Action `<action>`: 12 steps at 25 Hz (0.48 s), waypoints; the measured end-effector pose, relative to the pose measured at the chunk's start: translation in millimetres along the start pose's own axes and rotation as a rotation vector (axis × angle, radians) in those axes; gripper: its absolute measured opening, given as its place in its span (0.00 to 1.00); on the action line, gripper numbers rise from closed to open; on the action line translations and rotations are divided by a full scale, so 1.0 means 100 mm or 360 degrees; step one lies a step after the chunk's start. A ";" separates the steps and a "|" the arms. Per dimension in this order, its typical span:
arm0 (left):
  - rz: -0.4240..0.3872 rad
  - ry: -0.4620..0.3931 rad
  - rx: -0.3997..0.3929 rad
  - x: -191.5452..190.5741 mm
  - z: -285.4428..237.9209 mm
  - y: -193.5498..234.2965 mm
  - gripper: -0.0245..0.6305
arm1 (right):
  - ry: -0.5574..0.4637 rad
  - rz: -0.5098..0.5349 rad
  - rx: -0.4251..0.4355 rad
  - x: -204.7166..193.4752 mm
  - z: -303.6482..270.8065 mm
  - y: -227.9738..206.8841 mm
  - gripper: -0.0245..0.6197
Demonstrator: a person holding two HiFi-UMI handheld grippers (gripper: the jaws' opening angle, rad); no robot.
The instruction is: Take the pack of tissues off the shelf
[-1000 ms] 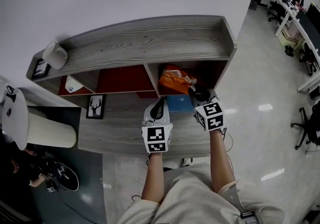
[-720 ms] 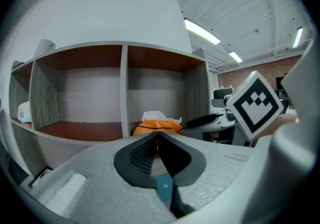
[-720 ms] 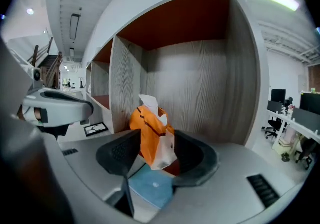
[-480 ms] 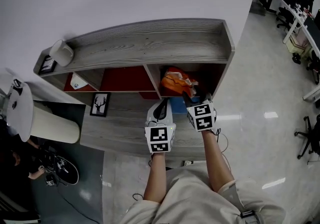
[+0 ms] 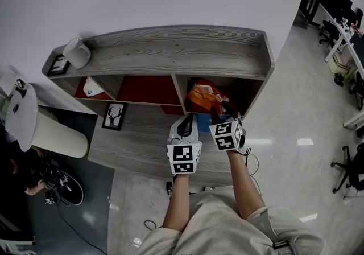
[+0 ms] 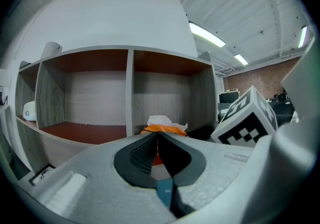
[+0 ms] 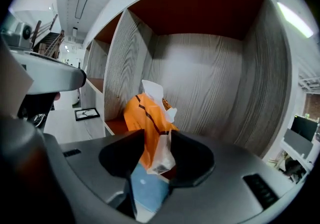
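An orange pack of tissues [image 5: 206,95] with a white tissue sticking out stands in the right compartment of the grey wooden shelf [image 5: 170,54]. My right gripper [image 5: 219,114] reaches into that compartment. In the right gripper view the pack [image 7: 149,118] and its clear plastic flap lie between the jaws of my right gripper [image 7: 156,140], which are closing; the pads do not visibly press on it. My left gripper [image 5: 184,119] hovers shut and empty just left of it, before the shelf. In the left gripper view, my left gripper [image 6: 156,135] points at the pack [image 6: 163,128].
A blue box [image 5: 203,122] lies under the pack's front. A deer picture [image 5: 114,116] lies on the lower board. A white cup [image 5: 77,53] and small frame [image 5: 58,65] sit on the shelf top. A white item [image 5: 91,86] is in the left compartment.
My right gripper has shifted left, closer to the left gripper, and now lines up on the pack's front. The left gripper has hardly moved.
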State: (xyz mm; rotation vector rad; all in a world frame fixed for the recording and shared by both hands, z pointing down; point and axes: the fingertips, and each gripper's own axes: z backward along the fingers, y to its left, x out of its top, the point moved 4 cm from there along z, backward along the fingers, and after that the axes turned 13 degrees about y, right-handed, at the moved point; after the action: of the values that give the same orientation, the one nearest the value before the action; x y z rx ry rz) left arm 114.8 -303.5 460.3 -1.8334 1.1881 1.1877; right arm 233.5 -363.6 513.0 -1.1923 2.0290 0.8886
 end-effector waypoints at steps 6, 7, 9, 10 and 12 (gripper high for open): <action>0.0031 0.0005 0.0011 -0.06 0.03 0.08 0.05 | -0.0025 -0.0051 -0.0001 -0.01 -0.01 0.02 0.23; 0.0035 0.0011 0.0013 -0.07 0.04 0.09 0.05 | -0.0027 -0.0053 -0.0005 -0.01 -0.01 0.02 0.20; 0.0040 0.0018 0.0014 -0.09 0.06 0.11 0.05 | -0.0031 -0.0061 -0.0017 -0.02 0.00 0.03 0.15; 0.0040 0.0019 0.0015 -0.10 0.07 0.12 0.05 | -0.0036 -0.0071 -0.0026 -0.02 0.01 0.03 0.13; 0.0037 0.0025 0.0012 -0.12 0.09 0.12 0.05 | -0.0046 -0.0088 -0.0053 -0.02 0.03 0.03 0.09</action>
State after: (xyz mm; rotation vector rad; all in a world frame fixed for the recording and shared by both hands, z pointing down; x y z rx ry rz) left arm 98.3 -296.0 467.6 -1.8312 1.2241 1.1816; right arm 231.9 -359.1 513.9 -1.2405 1.9560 0.9105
